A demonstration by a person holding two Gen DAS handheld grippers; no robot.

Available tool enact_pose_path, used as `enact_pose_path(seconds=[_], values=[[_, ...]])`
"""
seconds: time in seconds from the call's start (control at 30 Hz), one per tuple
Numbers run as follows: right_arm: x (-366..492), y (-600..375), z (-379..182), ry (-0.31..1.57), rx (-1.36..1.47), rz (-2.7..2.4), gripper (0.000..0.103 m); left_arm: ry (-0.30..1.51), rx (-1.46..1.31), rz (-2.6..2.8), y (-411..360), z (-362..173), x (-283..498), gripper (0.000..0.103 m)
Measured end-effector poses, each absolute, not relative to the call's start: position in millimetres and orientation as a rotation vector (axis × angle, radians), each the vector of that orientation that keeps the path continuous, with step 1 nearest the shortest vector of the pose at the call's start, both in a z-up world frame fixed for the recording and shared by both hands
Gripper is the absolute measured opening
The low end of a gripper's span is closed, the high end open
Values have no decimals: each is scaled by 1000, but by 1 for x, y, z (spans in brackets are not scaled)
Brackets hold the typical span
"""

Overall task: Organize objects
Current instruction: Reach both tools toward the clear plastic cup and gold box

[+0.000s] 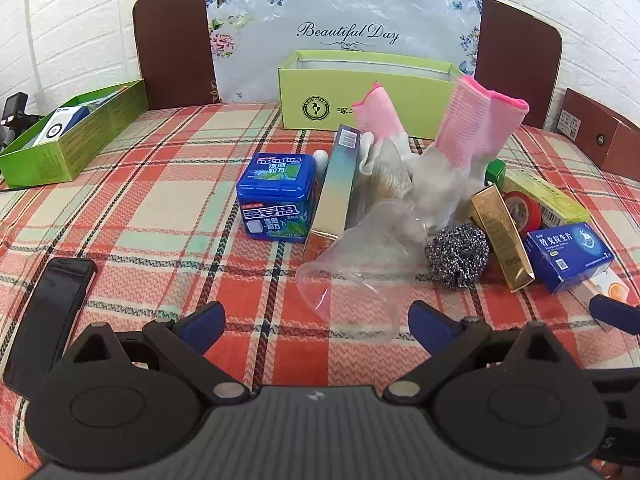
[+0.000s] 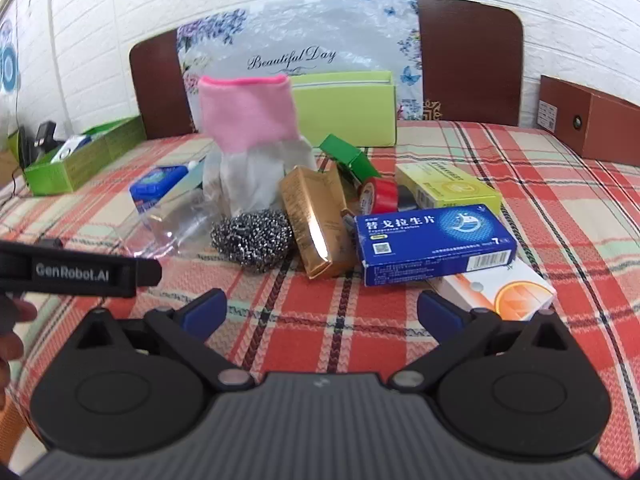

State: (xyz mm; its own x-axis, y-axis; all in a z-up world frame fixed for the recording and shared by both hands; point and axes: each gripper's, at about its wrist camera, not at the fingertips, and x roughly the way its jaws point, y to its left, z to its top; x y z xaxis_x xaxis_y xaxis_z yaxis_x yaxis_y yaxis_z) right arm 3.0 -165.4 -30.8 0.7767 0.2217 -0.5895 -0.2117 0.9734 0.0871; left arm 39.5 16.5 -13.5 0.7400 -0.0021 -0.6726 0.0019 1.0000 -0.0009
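A jumble of objects lies on the plaid cloth: a blue mint tub, a tall gold-blue box, pink-cuffed white gloves, a clear plastic cup on its side, a steel scourer, a gold box, red tape and a blue medicine box. My left gripper stands open just short of the cup's mouth. My right gripper is open too, in front of the scourer, gold box and blue medicine box. Nothing is between either pair of fingers.
A lime open box stands at the back centre, a green tray with items at the left, a brown box at the right. A black phone lies near left. An orange-white box and a yellow-green box lie right.
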Motion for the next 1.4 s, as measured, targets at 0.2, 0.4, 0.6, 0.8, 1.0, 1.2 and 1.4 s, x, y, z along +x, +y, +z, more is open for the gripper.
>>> enact_pose_path(seconds=[0.2,0.4,0.6,0.8,1.0,1.2,1.4], values=[[11,-158,-35,645,-48,230,103,747,-2,-1,15,-16,47,101],[21,-159,-38,657,-50,239,103,747,-7,-7,15,-19,51,101],[27,-153,-38,641,-109,274,103,687,-28,-47,23,-17,46,101],[34,-142,-36,603,-209,308,103,645,-60,-126,28,0,45,98],[26,-135,-19,508,-255,330,101,670,-13,-213,18,-5,56,73],[57,-125,-32,544,-337,344,77,686,-10,-222,12,-10,67,71],[49,-122,-34,551,-366,359,37,678,2,-230,16,-15,59,63]])
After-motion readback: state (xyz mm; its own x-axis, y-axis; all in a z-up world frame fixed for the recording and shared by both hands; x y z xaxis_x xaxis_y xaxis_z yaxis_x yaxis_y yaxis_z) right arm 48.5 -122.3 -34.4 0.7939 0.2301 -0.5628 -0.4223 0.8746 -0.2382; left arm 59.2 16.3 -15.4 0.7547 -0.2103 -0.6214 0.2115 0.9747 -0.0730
